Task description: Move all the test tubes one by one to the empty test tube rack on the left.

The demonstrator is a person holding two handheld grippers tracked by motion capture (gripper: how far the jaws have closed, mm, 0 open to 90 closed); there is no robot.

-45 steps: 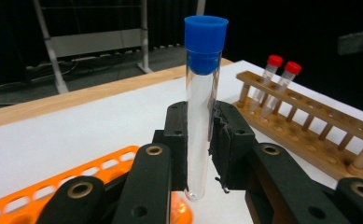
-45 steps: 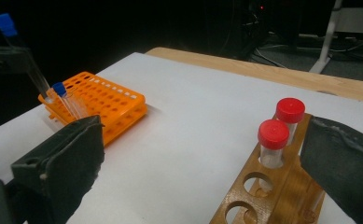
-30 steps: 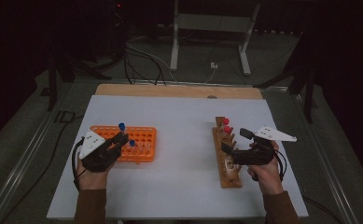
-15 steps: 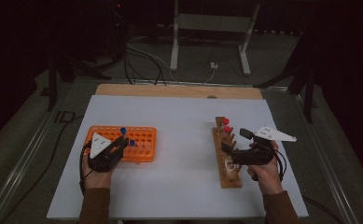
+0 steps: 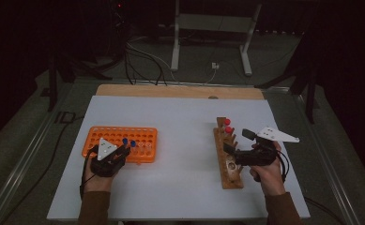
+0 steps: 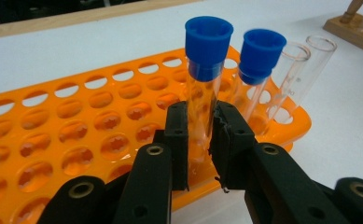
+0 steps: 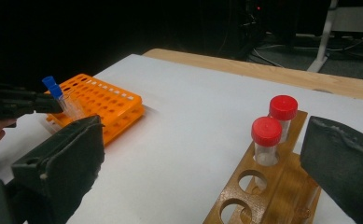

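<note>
Ideally, over the flat orange plastic rack of round holes [image 6: 76, 140], the left gripper [image 6: 200, 135] should keep its clear, blue-capped glass tube [image 6: 205, 88] upright and sink it straight into a hole beside the other capped tube [image 6: 258, 70]. Its jaws are clamped on the tube's middle, the hand reaching forward over the rack's near edge, while the right gripper [image 5: 236, 152], jaws spread wide and empty, rests level by the brown wooden stand [image 5: 227, 154].

A clear test tube [image 6: 201, 100] with a blue cap is held upright at the centre of the left gripper view, its lower end seen in a hole of the orange tube rack [image 6: 76, 135]. The rack lies flat at the left of the high view.
</note>
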